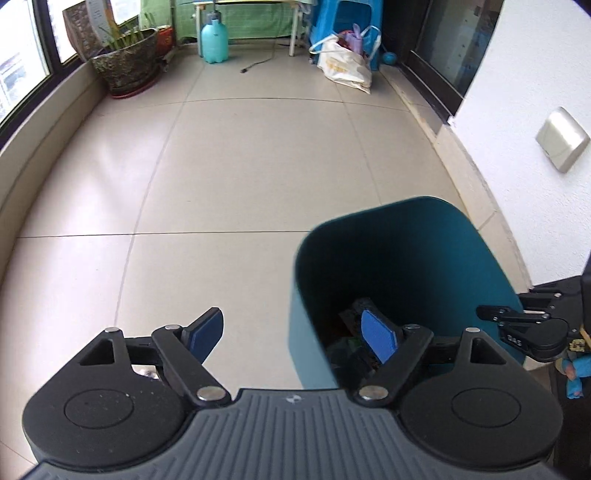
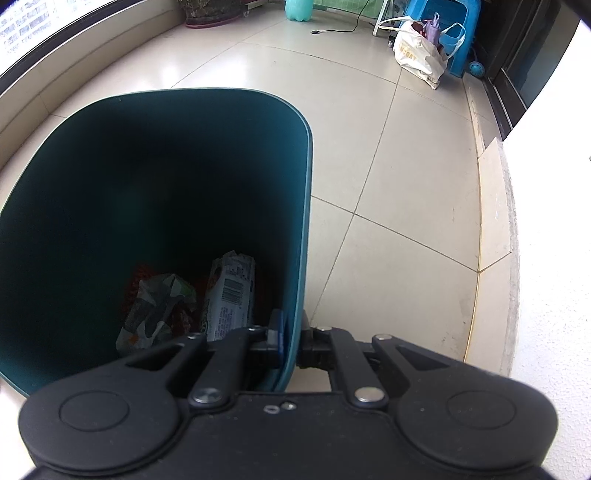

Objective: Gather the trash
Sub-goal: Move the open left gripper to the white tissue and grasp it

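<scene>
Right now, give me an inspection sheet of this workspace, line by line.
Surface: beige tiled floor, bare in the middle.
Job's things: teal trash bin holding crumpled wrappers.
Clutter: white tote bag against a blue stool; turquoise bottle; potted plant; small blue ball.
Grippers: left hand-held gripper open, nothing between its fingers; right hand-held gripper shut on the bin's wall, one finger inside, one outside.
Cables: black cord lying loose on the floor by the far table legs.
Surroundings: windows on the left, white wall and dark sliding door on the right.
</scene>
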Available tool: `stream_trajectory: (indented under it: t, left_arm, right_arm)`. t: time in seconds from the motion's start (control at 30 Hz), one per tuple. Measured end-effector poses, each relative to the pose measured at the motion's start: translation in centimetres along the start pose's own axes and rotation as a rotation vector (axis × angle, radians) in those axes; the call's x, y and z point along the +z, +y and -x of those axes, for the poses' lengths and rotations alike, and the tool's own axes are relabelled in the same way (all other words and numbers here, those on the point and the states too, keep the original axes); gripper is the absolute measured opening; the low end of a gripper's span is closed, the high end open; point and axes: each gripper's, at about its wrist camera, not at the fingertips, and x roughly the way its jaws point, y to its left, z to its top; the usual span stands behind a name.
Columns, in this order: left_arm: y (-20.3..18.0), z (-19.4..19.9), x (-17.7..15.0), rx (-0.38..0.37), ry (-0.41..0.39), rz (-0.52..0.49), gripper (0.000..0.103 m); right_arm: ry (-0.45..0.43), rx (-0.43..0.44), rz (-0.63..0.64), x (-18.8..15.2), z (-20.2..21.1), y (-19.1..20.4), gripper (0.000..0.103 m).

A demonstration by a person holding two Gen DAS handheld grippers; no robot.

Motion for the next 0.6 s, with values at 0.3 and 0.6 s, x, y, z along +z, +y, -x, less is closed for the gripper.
stream_trajectory:
  t: [0.3,0.6]
  left_arm:
    - [8.4,-2.8,-2.2,0.115,0.029,0.156,0.083]
    - [17.0,-9.7,-5.2,0.142,0.136,0.350,0.083]
  right_arm:
    - [0.010,-0.009,0.004,0.2,-0.2,0.3,0.005]
    - [0.027,-0.024,0.009,0.4,-0.4,0.6,0.006]
